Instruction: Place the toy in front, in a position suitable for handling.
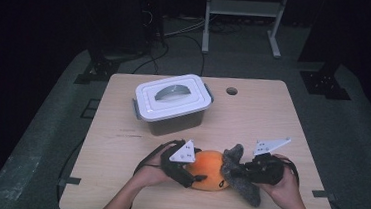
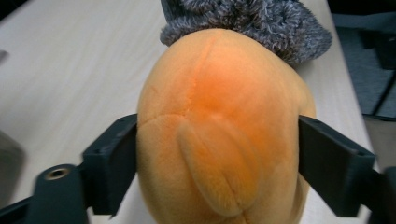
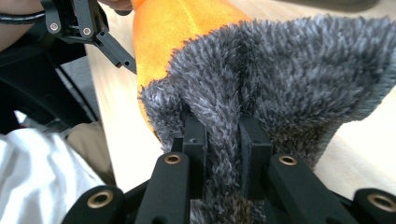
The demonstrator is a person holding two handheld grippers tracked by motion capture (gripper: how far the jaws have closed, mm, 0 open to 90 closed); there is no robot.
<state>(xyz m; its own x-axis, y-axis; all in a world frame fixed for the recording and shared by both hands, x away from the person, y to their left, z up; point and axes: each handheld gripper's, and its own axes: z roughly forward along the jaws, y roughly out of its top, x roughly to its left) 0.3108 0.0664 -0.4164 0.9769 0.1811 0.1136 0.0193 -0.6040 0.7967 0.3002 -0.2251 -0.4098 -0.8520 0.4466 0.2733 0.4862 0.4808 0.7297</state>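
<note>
Right gripper view first: right gripper (image 3: pixel 223 140) is clamped tight on a fold of the grey fuzzy cover (image 3: pixel 289 79), pile bunched between the two jaws. Beyond it, the orange plush (image 3: pixel 177 32) pokes out of the cover's open edge, with the left gripper (image 3: pixel 114 56) at its far side.

Left gripper view: jaws sit either side of the plush (image 2: pixel 219 130), pads touching its flanks and denting the fabric slightly, so I'd call it a light hold, not a hard squeeze. Grey cover (image 2: pixel 247 23) wraps the far end.

High view: plush (image 1: pixel 208 171) lies near the front edge of the table (image 1: pixel 272 121), between both hands. Left gripper (image 1: pixel 190 174) is on its left end, right gripper (image 1: pixel 236 172) on the cover (image 1: pixel 240 181) at its right end. Farther back, well apart from the work, stands a grey bin with a white lid (image 1: pixel 172 101), lid on.

Read: step in hand is working the cover relative to the plush, one gripper anchoring the body and the other holding the fabric. Can't tell from this whether it's going on or coming off.

Next move needs opposing pulls along the plush's long axis, with the left hold firm enough that the body doesn't slide. Risk: plush slipping out of the left jaws, or the fabric fold slipping from the right.
</note>
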